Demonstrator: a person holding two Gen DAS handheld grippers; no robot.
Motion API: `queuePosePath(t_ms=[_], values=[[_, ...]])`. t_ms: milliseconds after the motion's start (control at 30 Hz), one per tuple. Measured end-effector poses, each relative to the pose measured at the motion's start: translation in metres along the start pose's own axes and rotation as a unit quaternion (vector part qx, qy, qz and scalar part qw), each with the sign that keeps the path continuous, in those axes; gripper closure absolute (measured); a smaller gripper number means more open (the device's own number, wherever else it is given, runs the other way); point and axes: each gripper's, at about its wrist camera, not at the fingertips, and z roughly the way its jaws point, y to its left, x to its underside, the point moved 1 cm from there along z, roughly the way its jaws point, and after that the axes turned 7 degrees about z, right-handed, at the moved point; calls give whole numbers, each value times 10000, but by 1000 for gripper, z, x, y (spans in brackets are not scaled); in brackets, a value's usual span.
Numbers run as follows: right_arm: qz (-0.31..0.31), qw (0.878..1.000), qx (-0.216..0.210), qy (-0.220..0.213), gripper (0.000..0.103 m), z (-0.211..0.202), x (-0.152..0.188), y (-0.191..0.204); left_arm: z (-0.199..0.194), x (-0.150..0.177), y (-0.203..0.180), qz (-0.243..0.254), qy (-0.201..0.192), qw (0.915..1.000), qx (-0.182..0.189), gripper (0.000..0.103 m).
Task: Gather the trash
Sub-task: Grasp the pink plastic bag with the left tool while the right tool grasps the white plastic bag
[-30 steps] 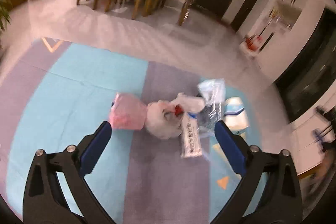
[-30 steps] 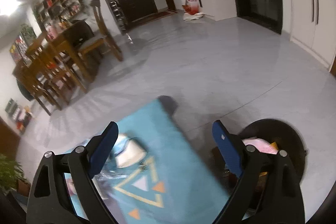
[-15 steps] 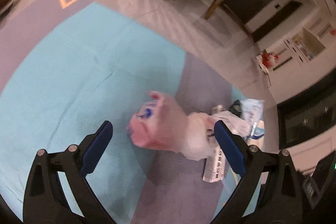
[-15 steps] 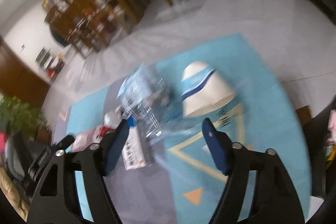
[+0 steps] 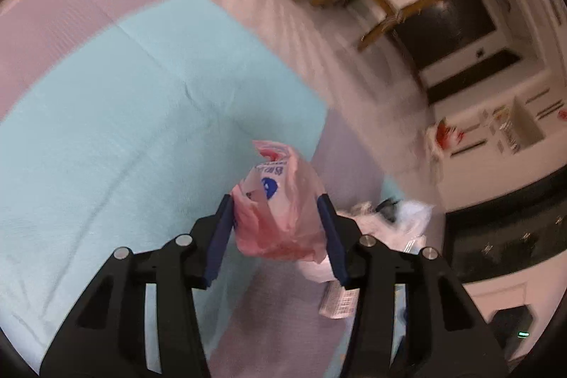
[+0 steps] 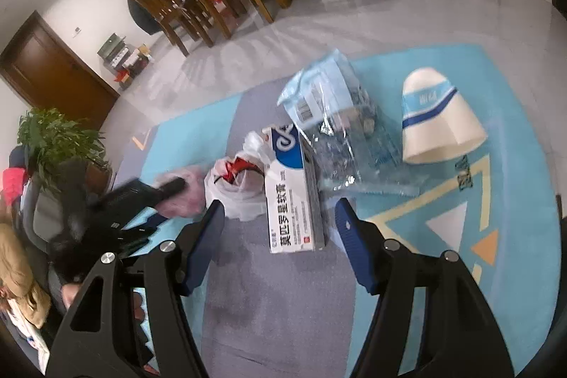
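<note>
My left gripper (image 5: 276, 218) is clamped on a pink bag (image 5: 280, 211) at frame centre. My right gripper (image 6: 280, 218) hangs spread apart over a medicine box (image 6: 292, 190)

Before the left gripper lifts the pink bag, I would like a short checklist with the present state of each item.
1. Pink bag sits between the left gripper fingers: ok.
2. Grip firm enough to lift: cannot tell.
3. Pink bag free of the white bag beside it: cannot tell.
4. Right gripper open and empty: ok.
5. Medicine box lies ahead of the right gripper, unobstructed: ok.
6. Trash bin in view: not ok.
</note>
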Motion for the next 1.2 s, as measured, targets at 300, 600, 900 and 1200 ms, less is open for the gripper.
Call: queuePosePath(t_ms=[300, 600, 900, 1200], values=[[-303, 9985, 399, 235, 37, 61, -9, 65, -47, 1, -8, 303, -240, 9991, -200, 53], [-901, 9893, 1076, 393, 37, 118, 5, 91, -73, -8, -4, 486, -398, 9979, -186, 51], [-1030, 9831, 1447, 434, 66, 133, 12, 78, -70, -9, -5, 442, -283, 9986, -92, 50], [-1067, 9901, 881, 238, 75, 52, 19, 70, -67, -1, -16, 583, -200, 9980, -102, 49]])
